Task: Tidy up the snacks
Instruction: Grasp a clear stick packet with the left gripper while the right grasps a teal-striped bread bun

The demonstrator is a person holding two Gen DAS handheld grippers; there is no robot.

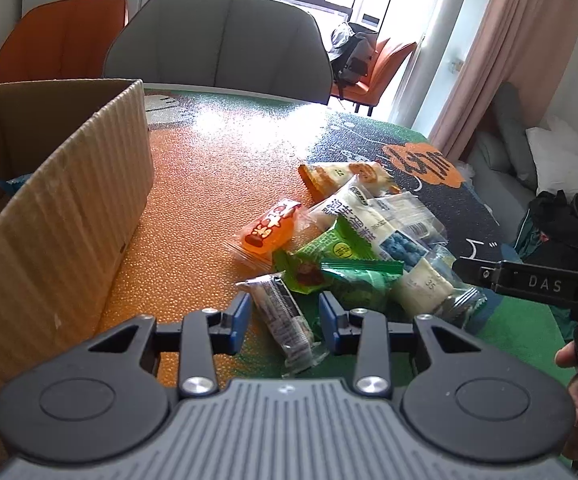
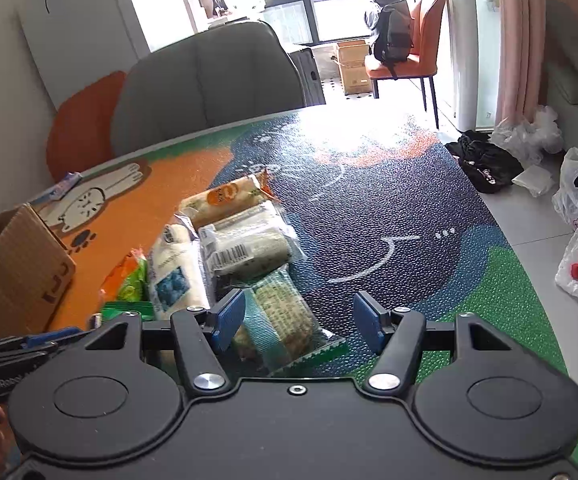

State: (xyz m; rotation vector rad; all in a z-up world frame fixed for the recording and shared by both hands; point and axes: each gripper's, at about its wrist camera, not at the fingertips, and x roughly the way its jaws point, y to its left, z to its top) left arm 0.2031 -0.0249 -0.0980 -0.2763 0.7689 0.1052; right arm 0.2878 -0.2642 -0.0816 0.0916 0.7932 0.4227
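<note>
The left gripper stands part-open astride a clear-wrapped dark wafer packet, pads not visibly pressing. The right gripper is likewise open over a clear crinkly green-striped cracker packet. Both look light, slippery and crushable: best pinched gently across the middle.

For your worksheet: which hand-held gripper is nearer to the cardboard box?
Left. The left hand-held gripper works right beside the cardboard box; the right hand-held gripper sits across the snack pile, farther from it.
</note>
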